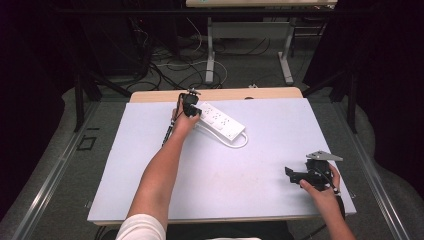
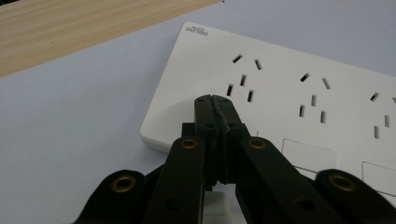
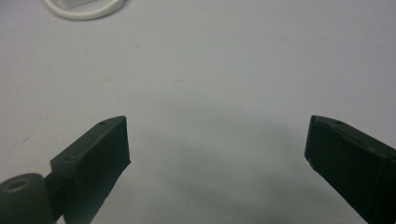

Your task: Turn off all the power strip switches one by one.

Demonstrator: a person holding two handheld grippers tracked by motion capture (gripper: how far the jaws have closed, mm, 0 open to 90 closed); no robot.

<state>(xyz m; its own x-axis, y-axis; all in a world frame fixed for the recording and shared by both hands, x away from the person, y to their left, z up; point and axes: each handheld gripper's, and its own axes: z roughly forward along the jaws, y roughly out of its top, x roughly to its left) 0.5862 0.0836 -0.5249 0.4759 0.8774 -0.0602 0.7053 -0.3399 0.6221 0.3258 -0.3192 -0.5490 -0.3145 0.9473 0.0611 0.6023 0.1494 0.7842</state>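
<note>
- At the far left of the table (image 1: 150, 165), your left tongs (image 1: 191, 106) are pressed together, empty, with their tips over the near end of the power strip (image 1: 220, 121).
- The strip lies flat and slantwise, its white cord (image 1: 240, 142) looped at its right end.
- Near the right edge, your right tongs (image 1: 296, 174) sit wide apart over bare table.

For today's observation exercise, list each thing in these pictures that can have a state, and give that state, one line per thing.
Left tongs: shut, tips over the near end of the power strip.
Right tongs: open wide, nothing between the jaws, above bare table.
Power strip: lying flat, sockets up, nothing plugged into the visible sockets.
Strip's white cable: looped beside the strip.
</note>
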